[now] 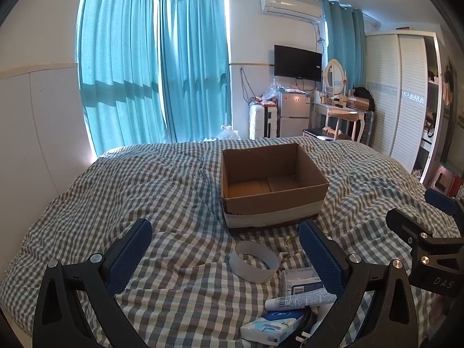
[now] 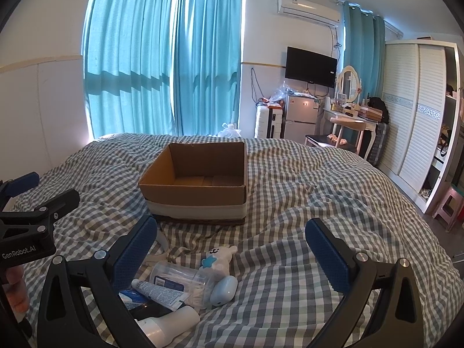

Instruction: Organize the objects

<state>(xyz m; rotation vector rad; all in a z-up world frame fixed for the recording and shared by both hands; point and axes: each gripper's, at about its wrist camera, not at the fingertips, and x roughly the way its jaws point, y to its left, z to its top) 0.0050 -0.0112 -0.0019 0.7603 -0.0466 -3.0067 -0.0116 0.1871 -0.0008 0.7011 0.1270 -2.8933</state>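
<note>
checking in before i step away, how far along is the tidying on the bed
Nothing looks done yet: the cardboard box shows only its bare floor. Nothing is in hand either; the left hand-held gripper and right hand-held gripper are both open. Left to do: the tape ring, tube, clear tub, tissue pack and bear toy all lie on the quilt.

We can read "DAS" on the right gripper point(image 1: 429, 220) in the left view. We can read "GenRobot.AI" on the left gripper point(image 2: 29, 194) in the right view.
</note>
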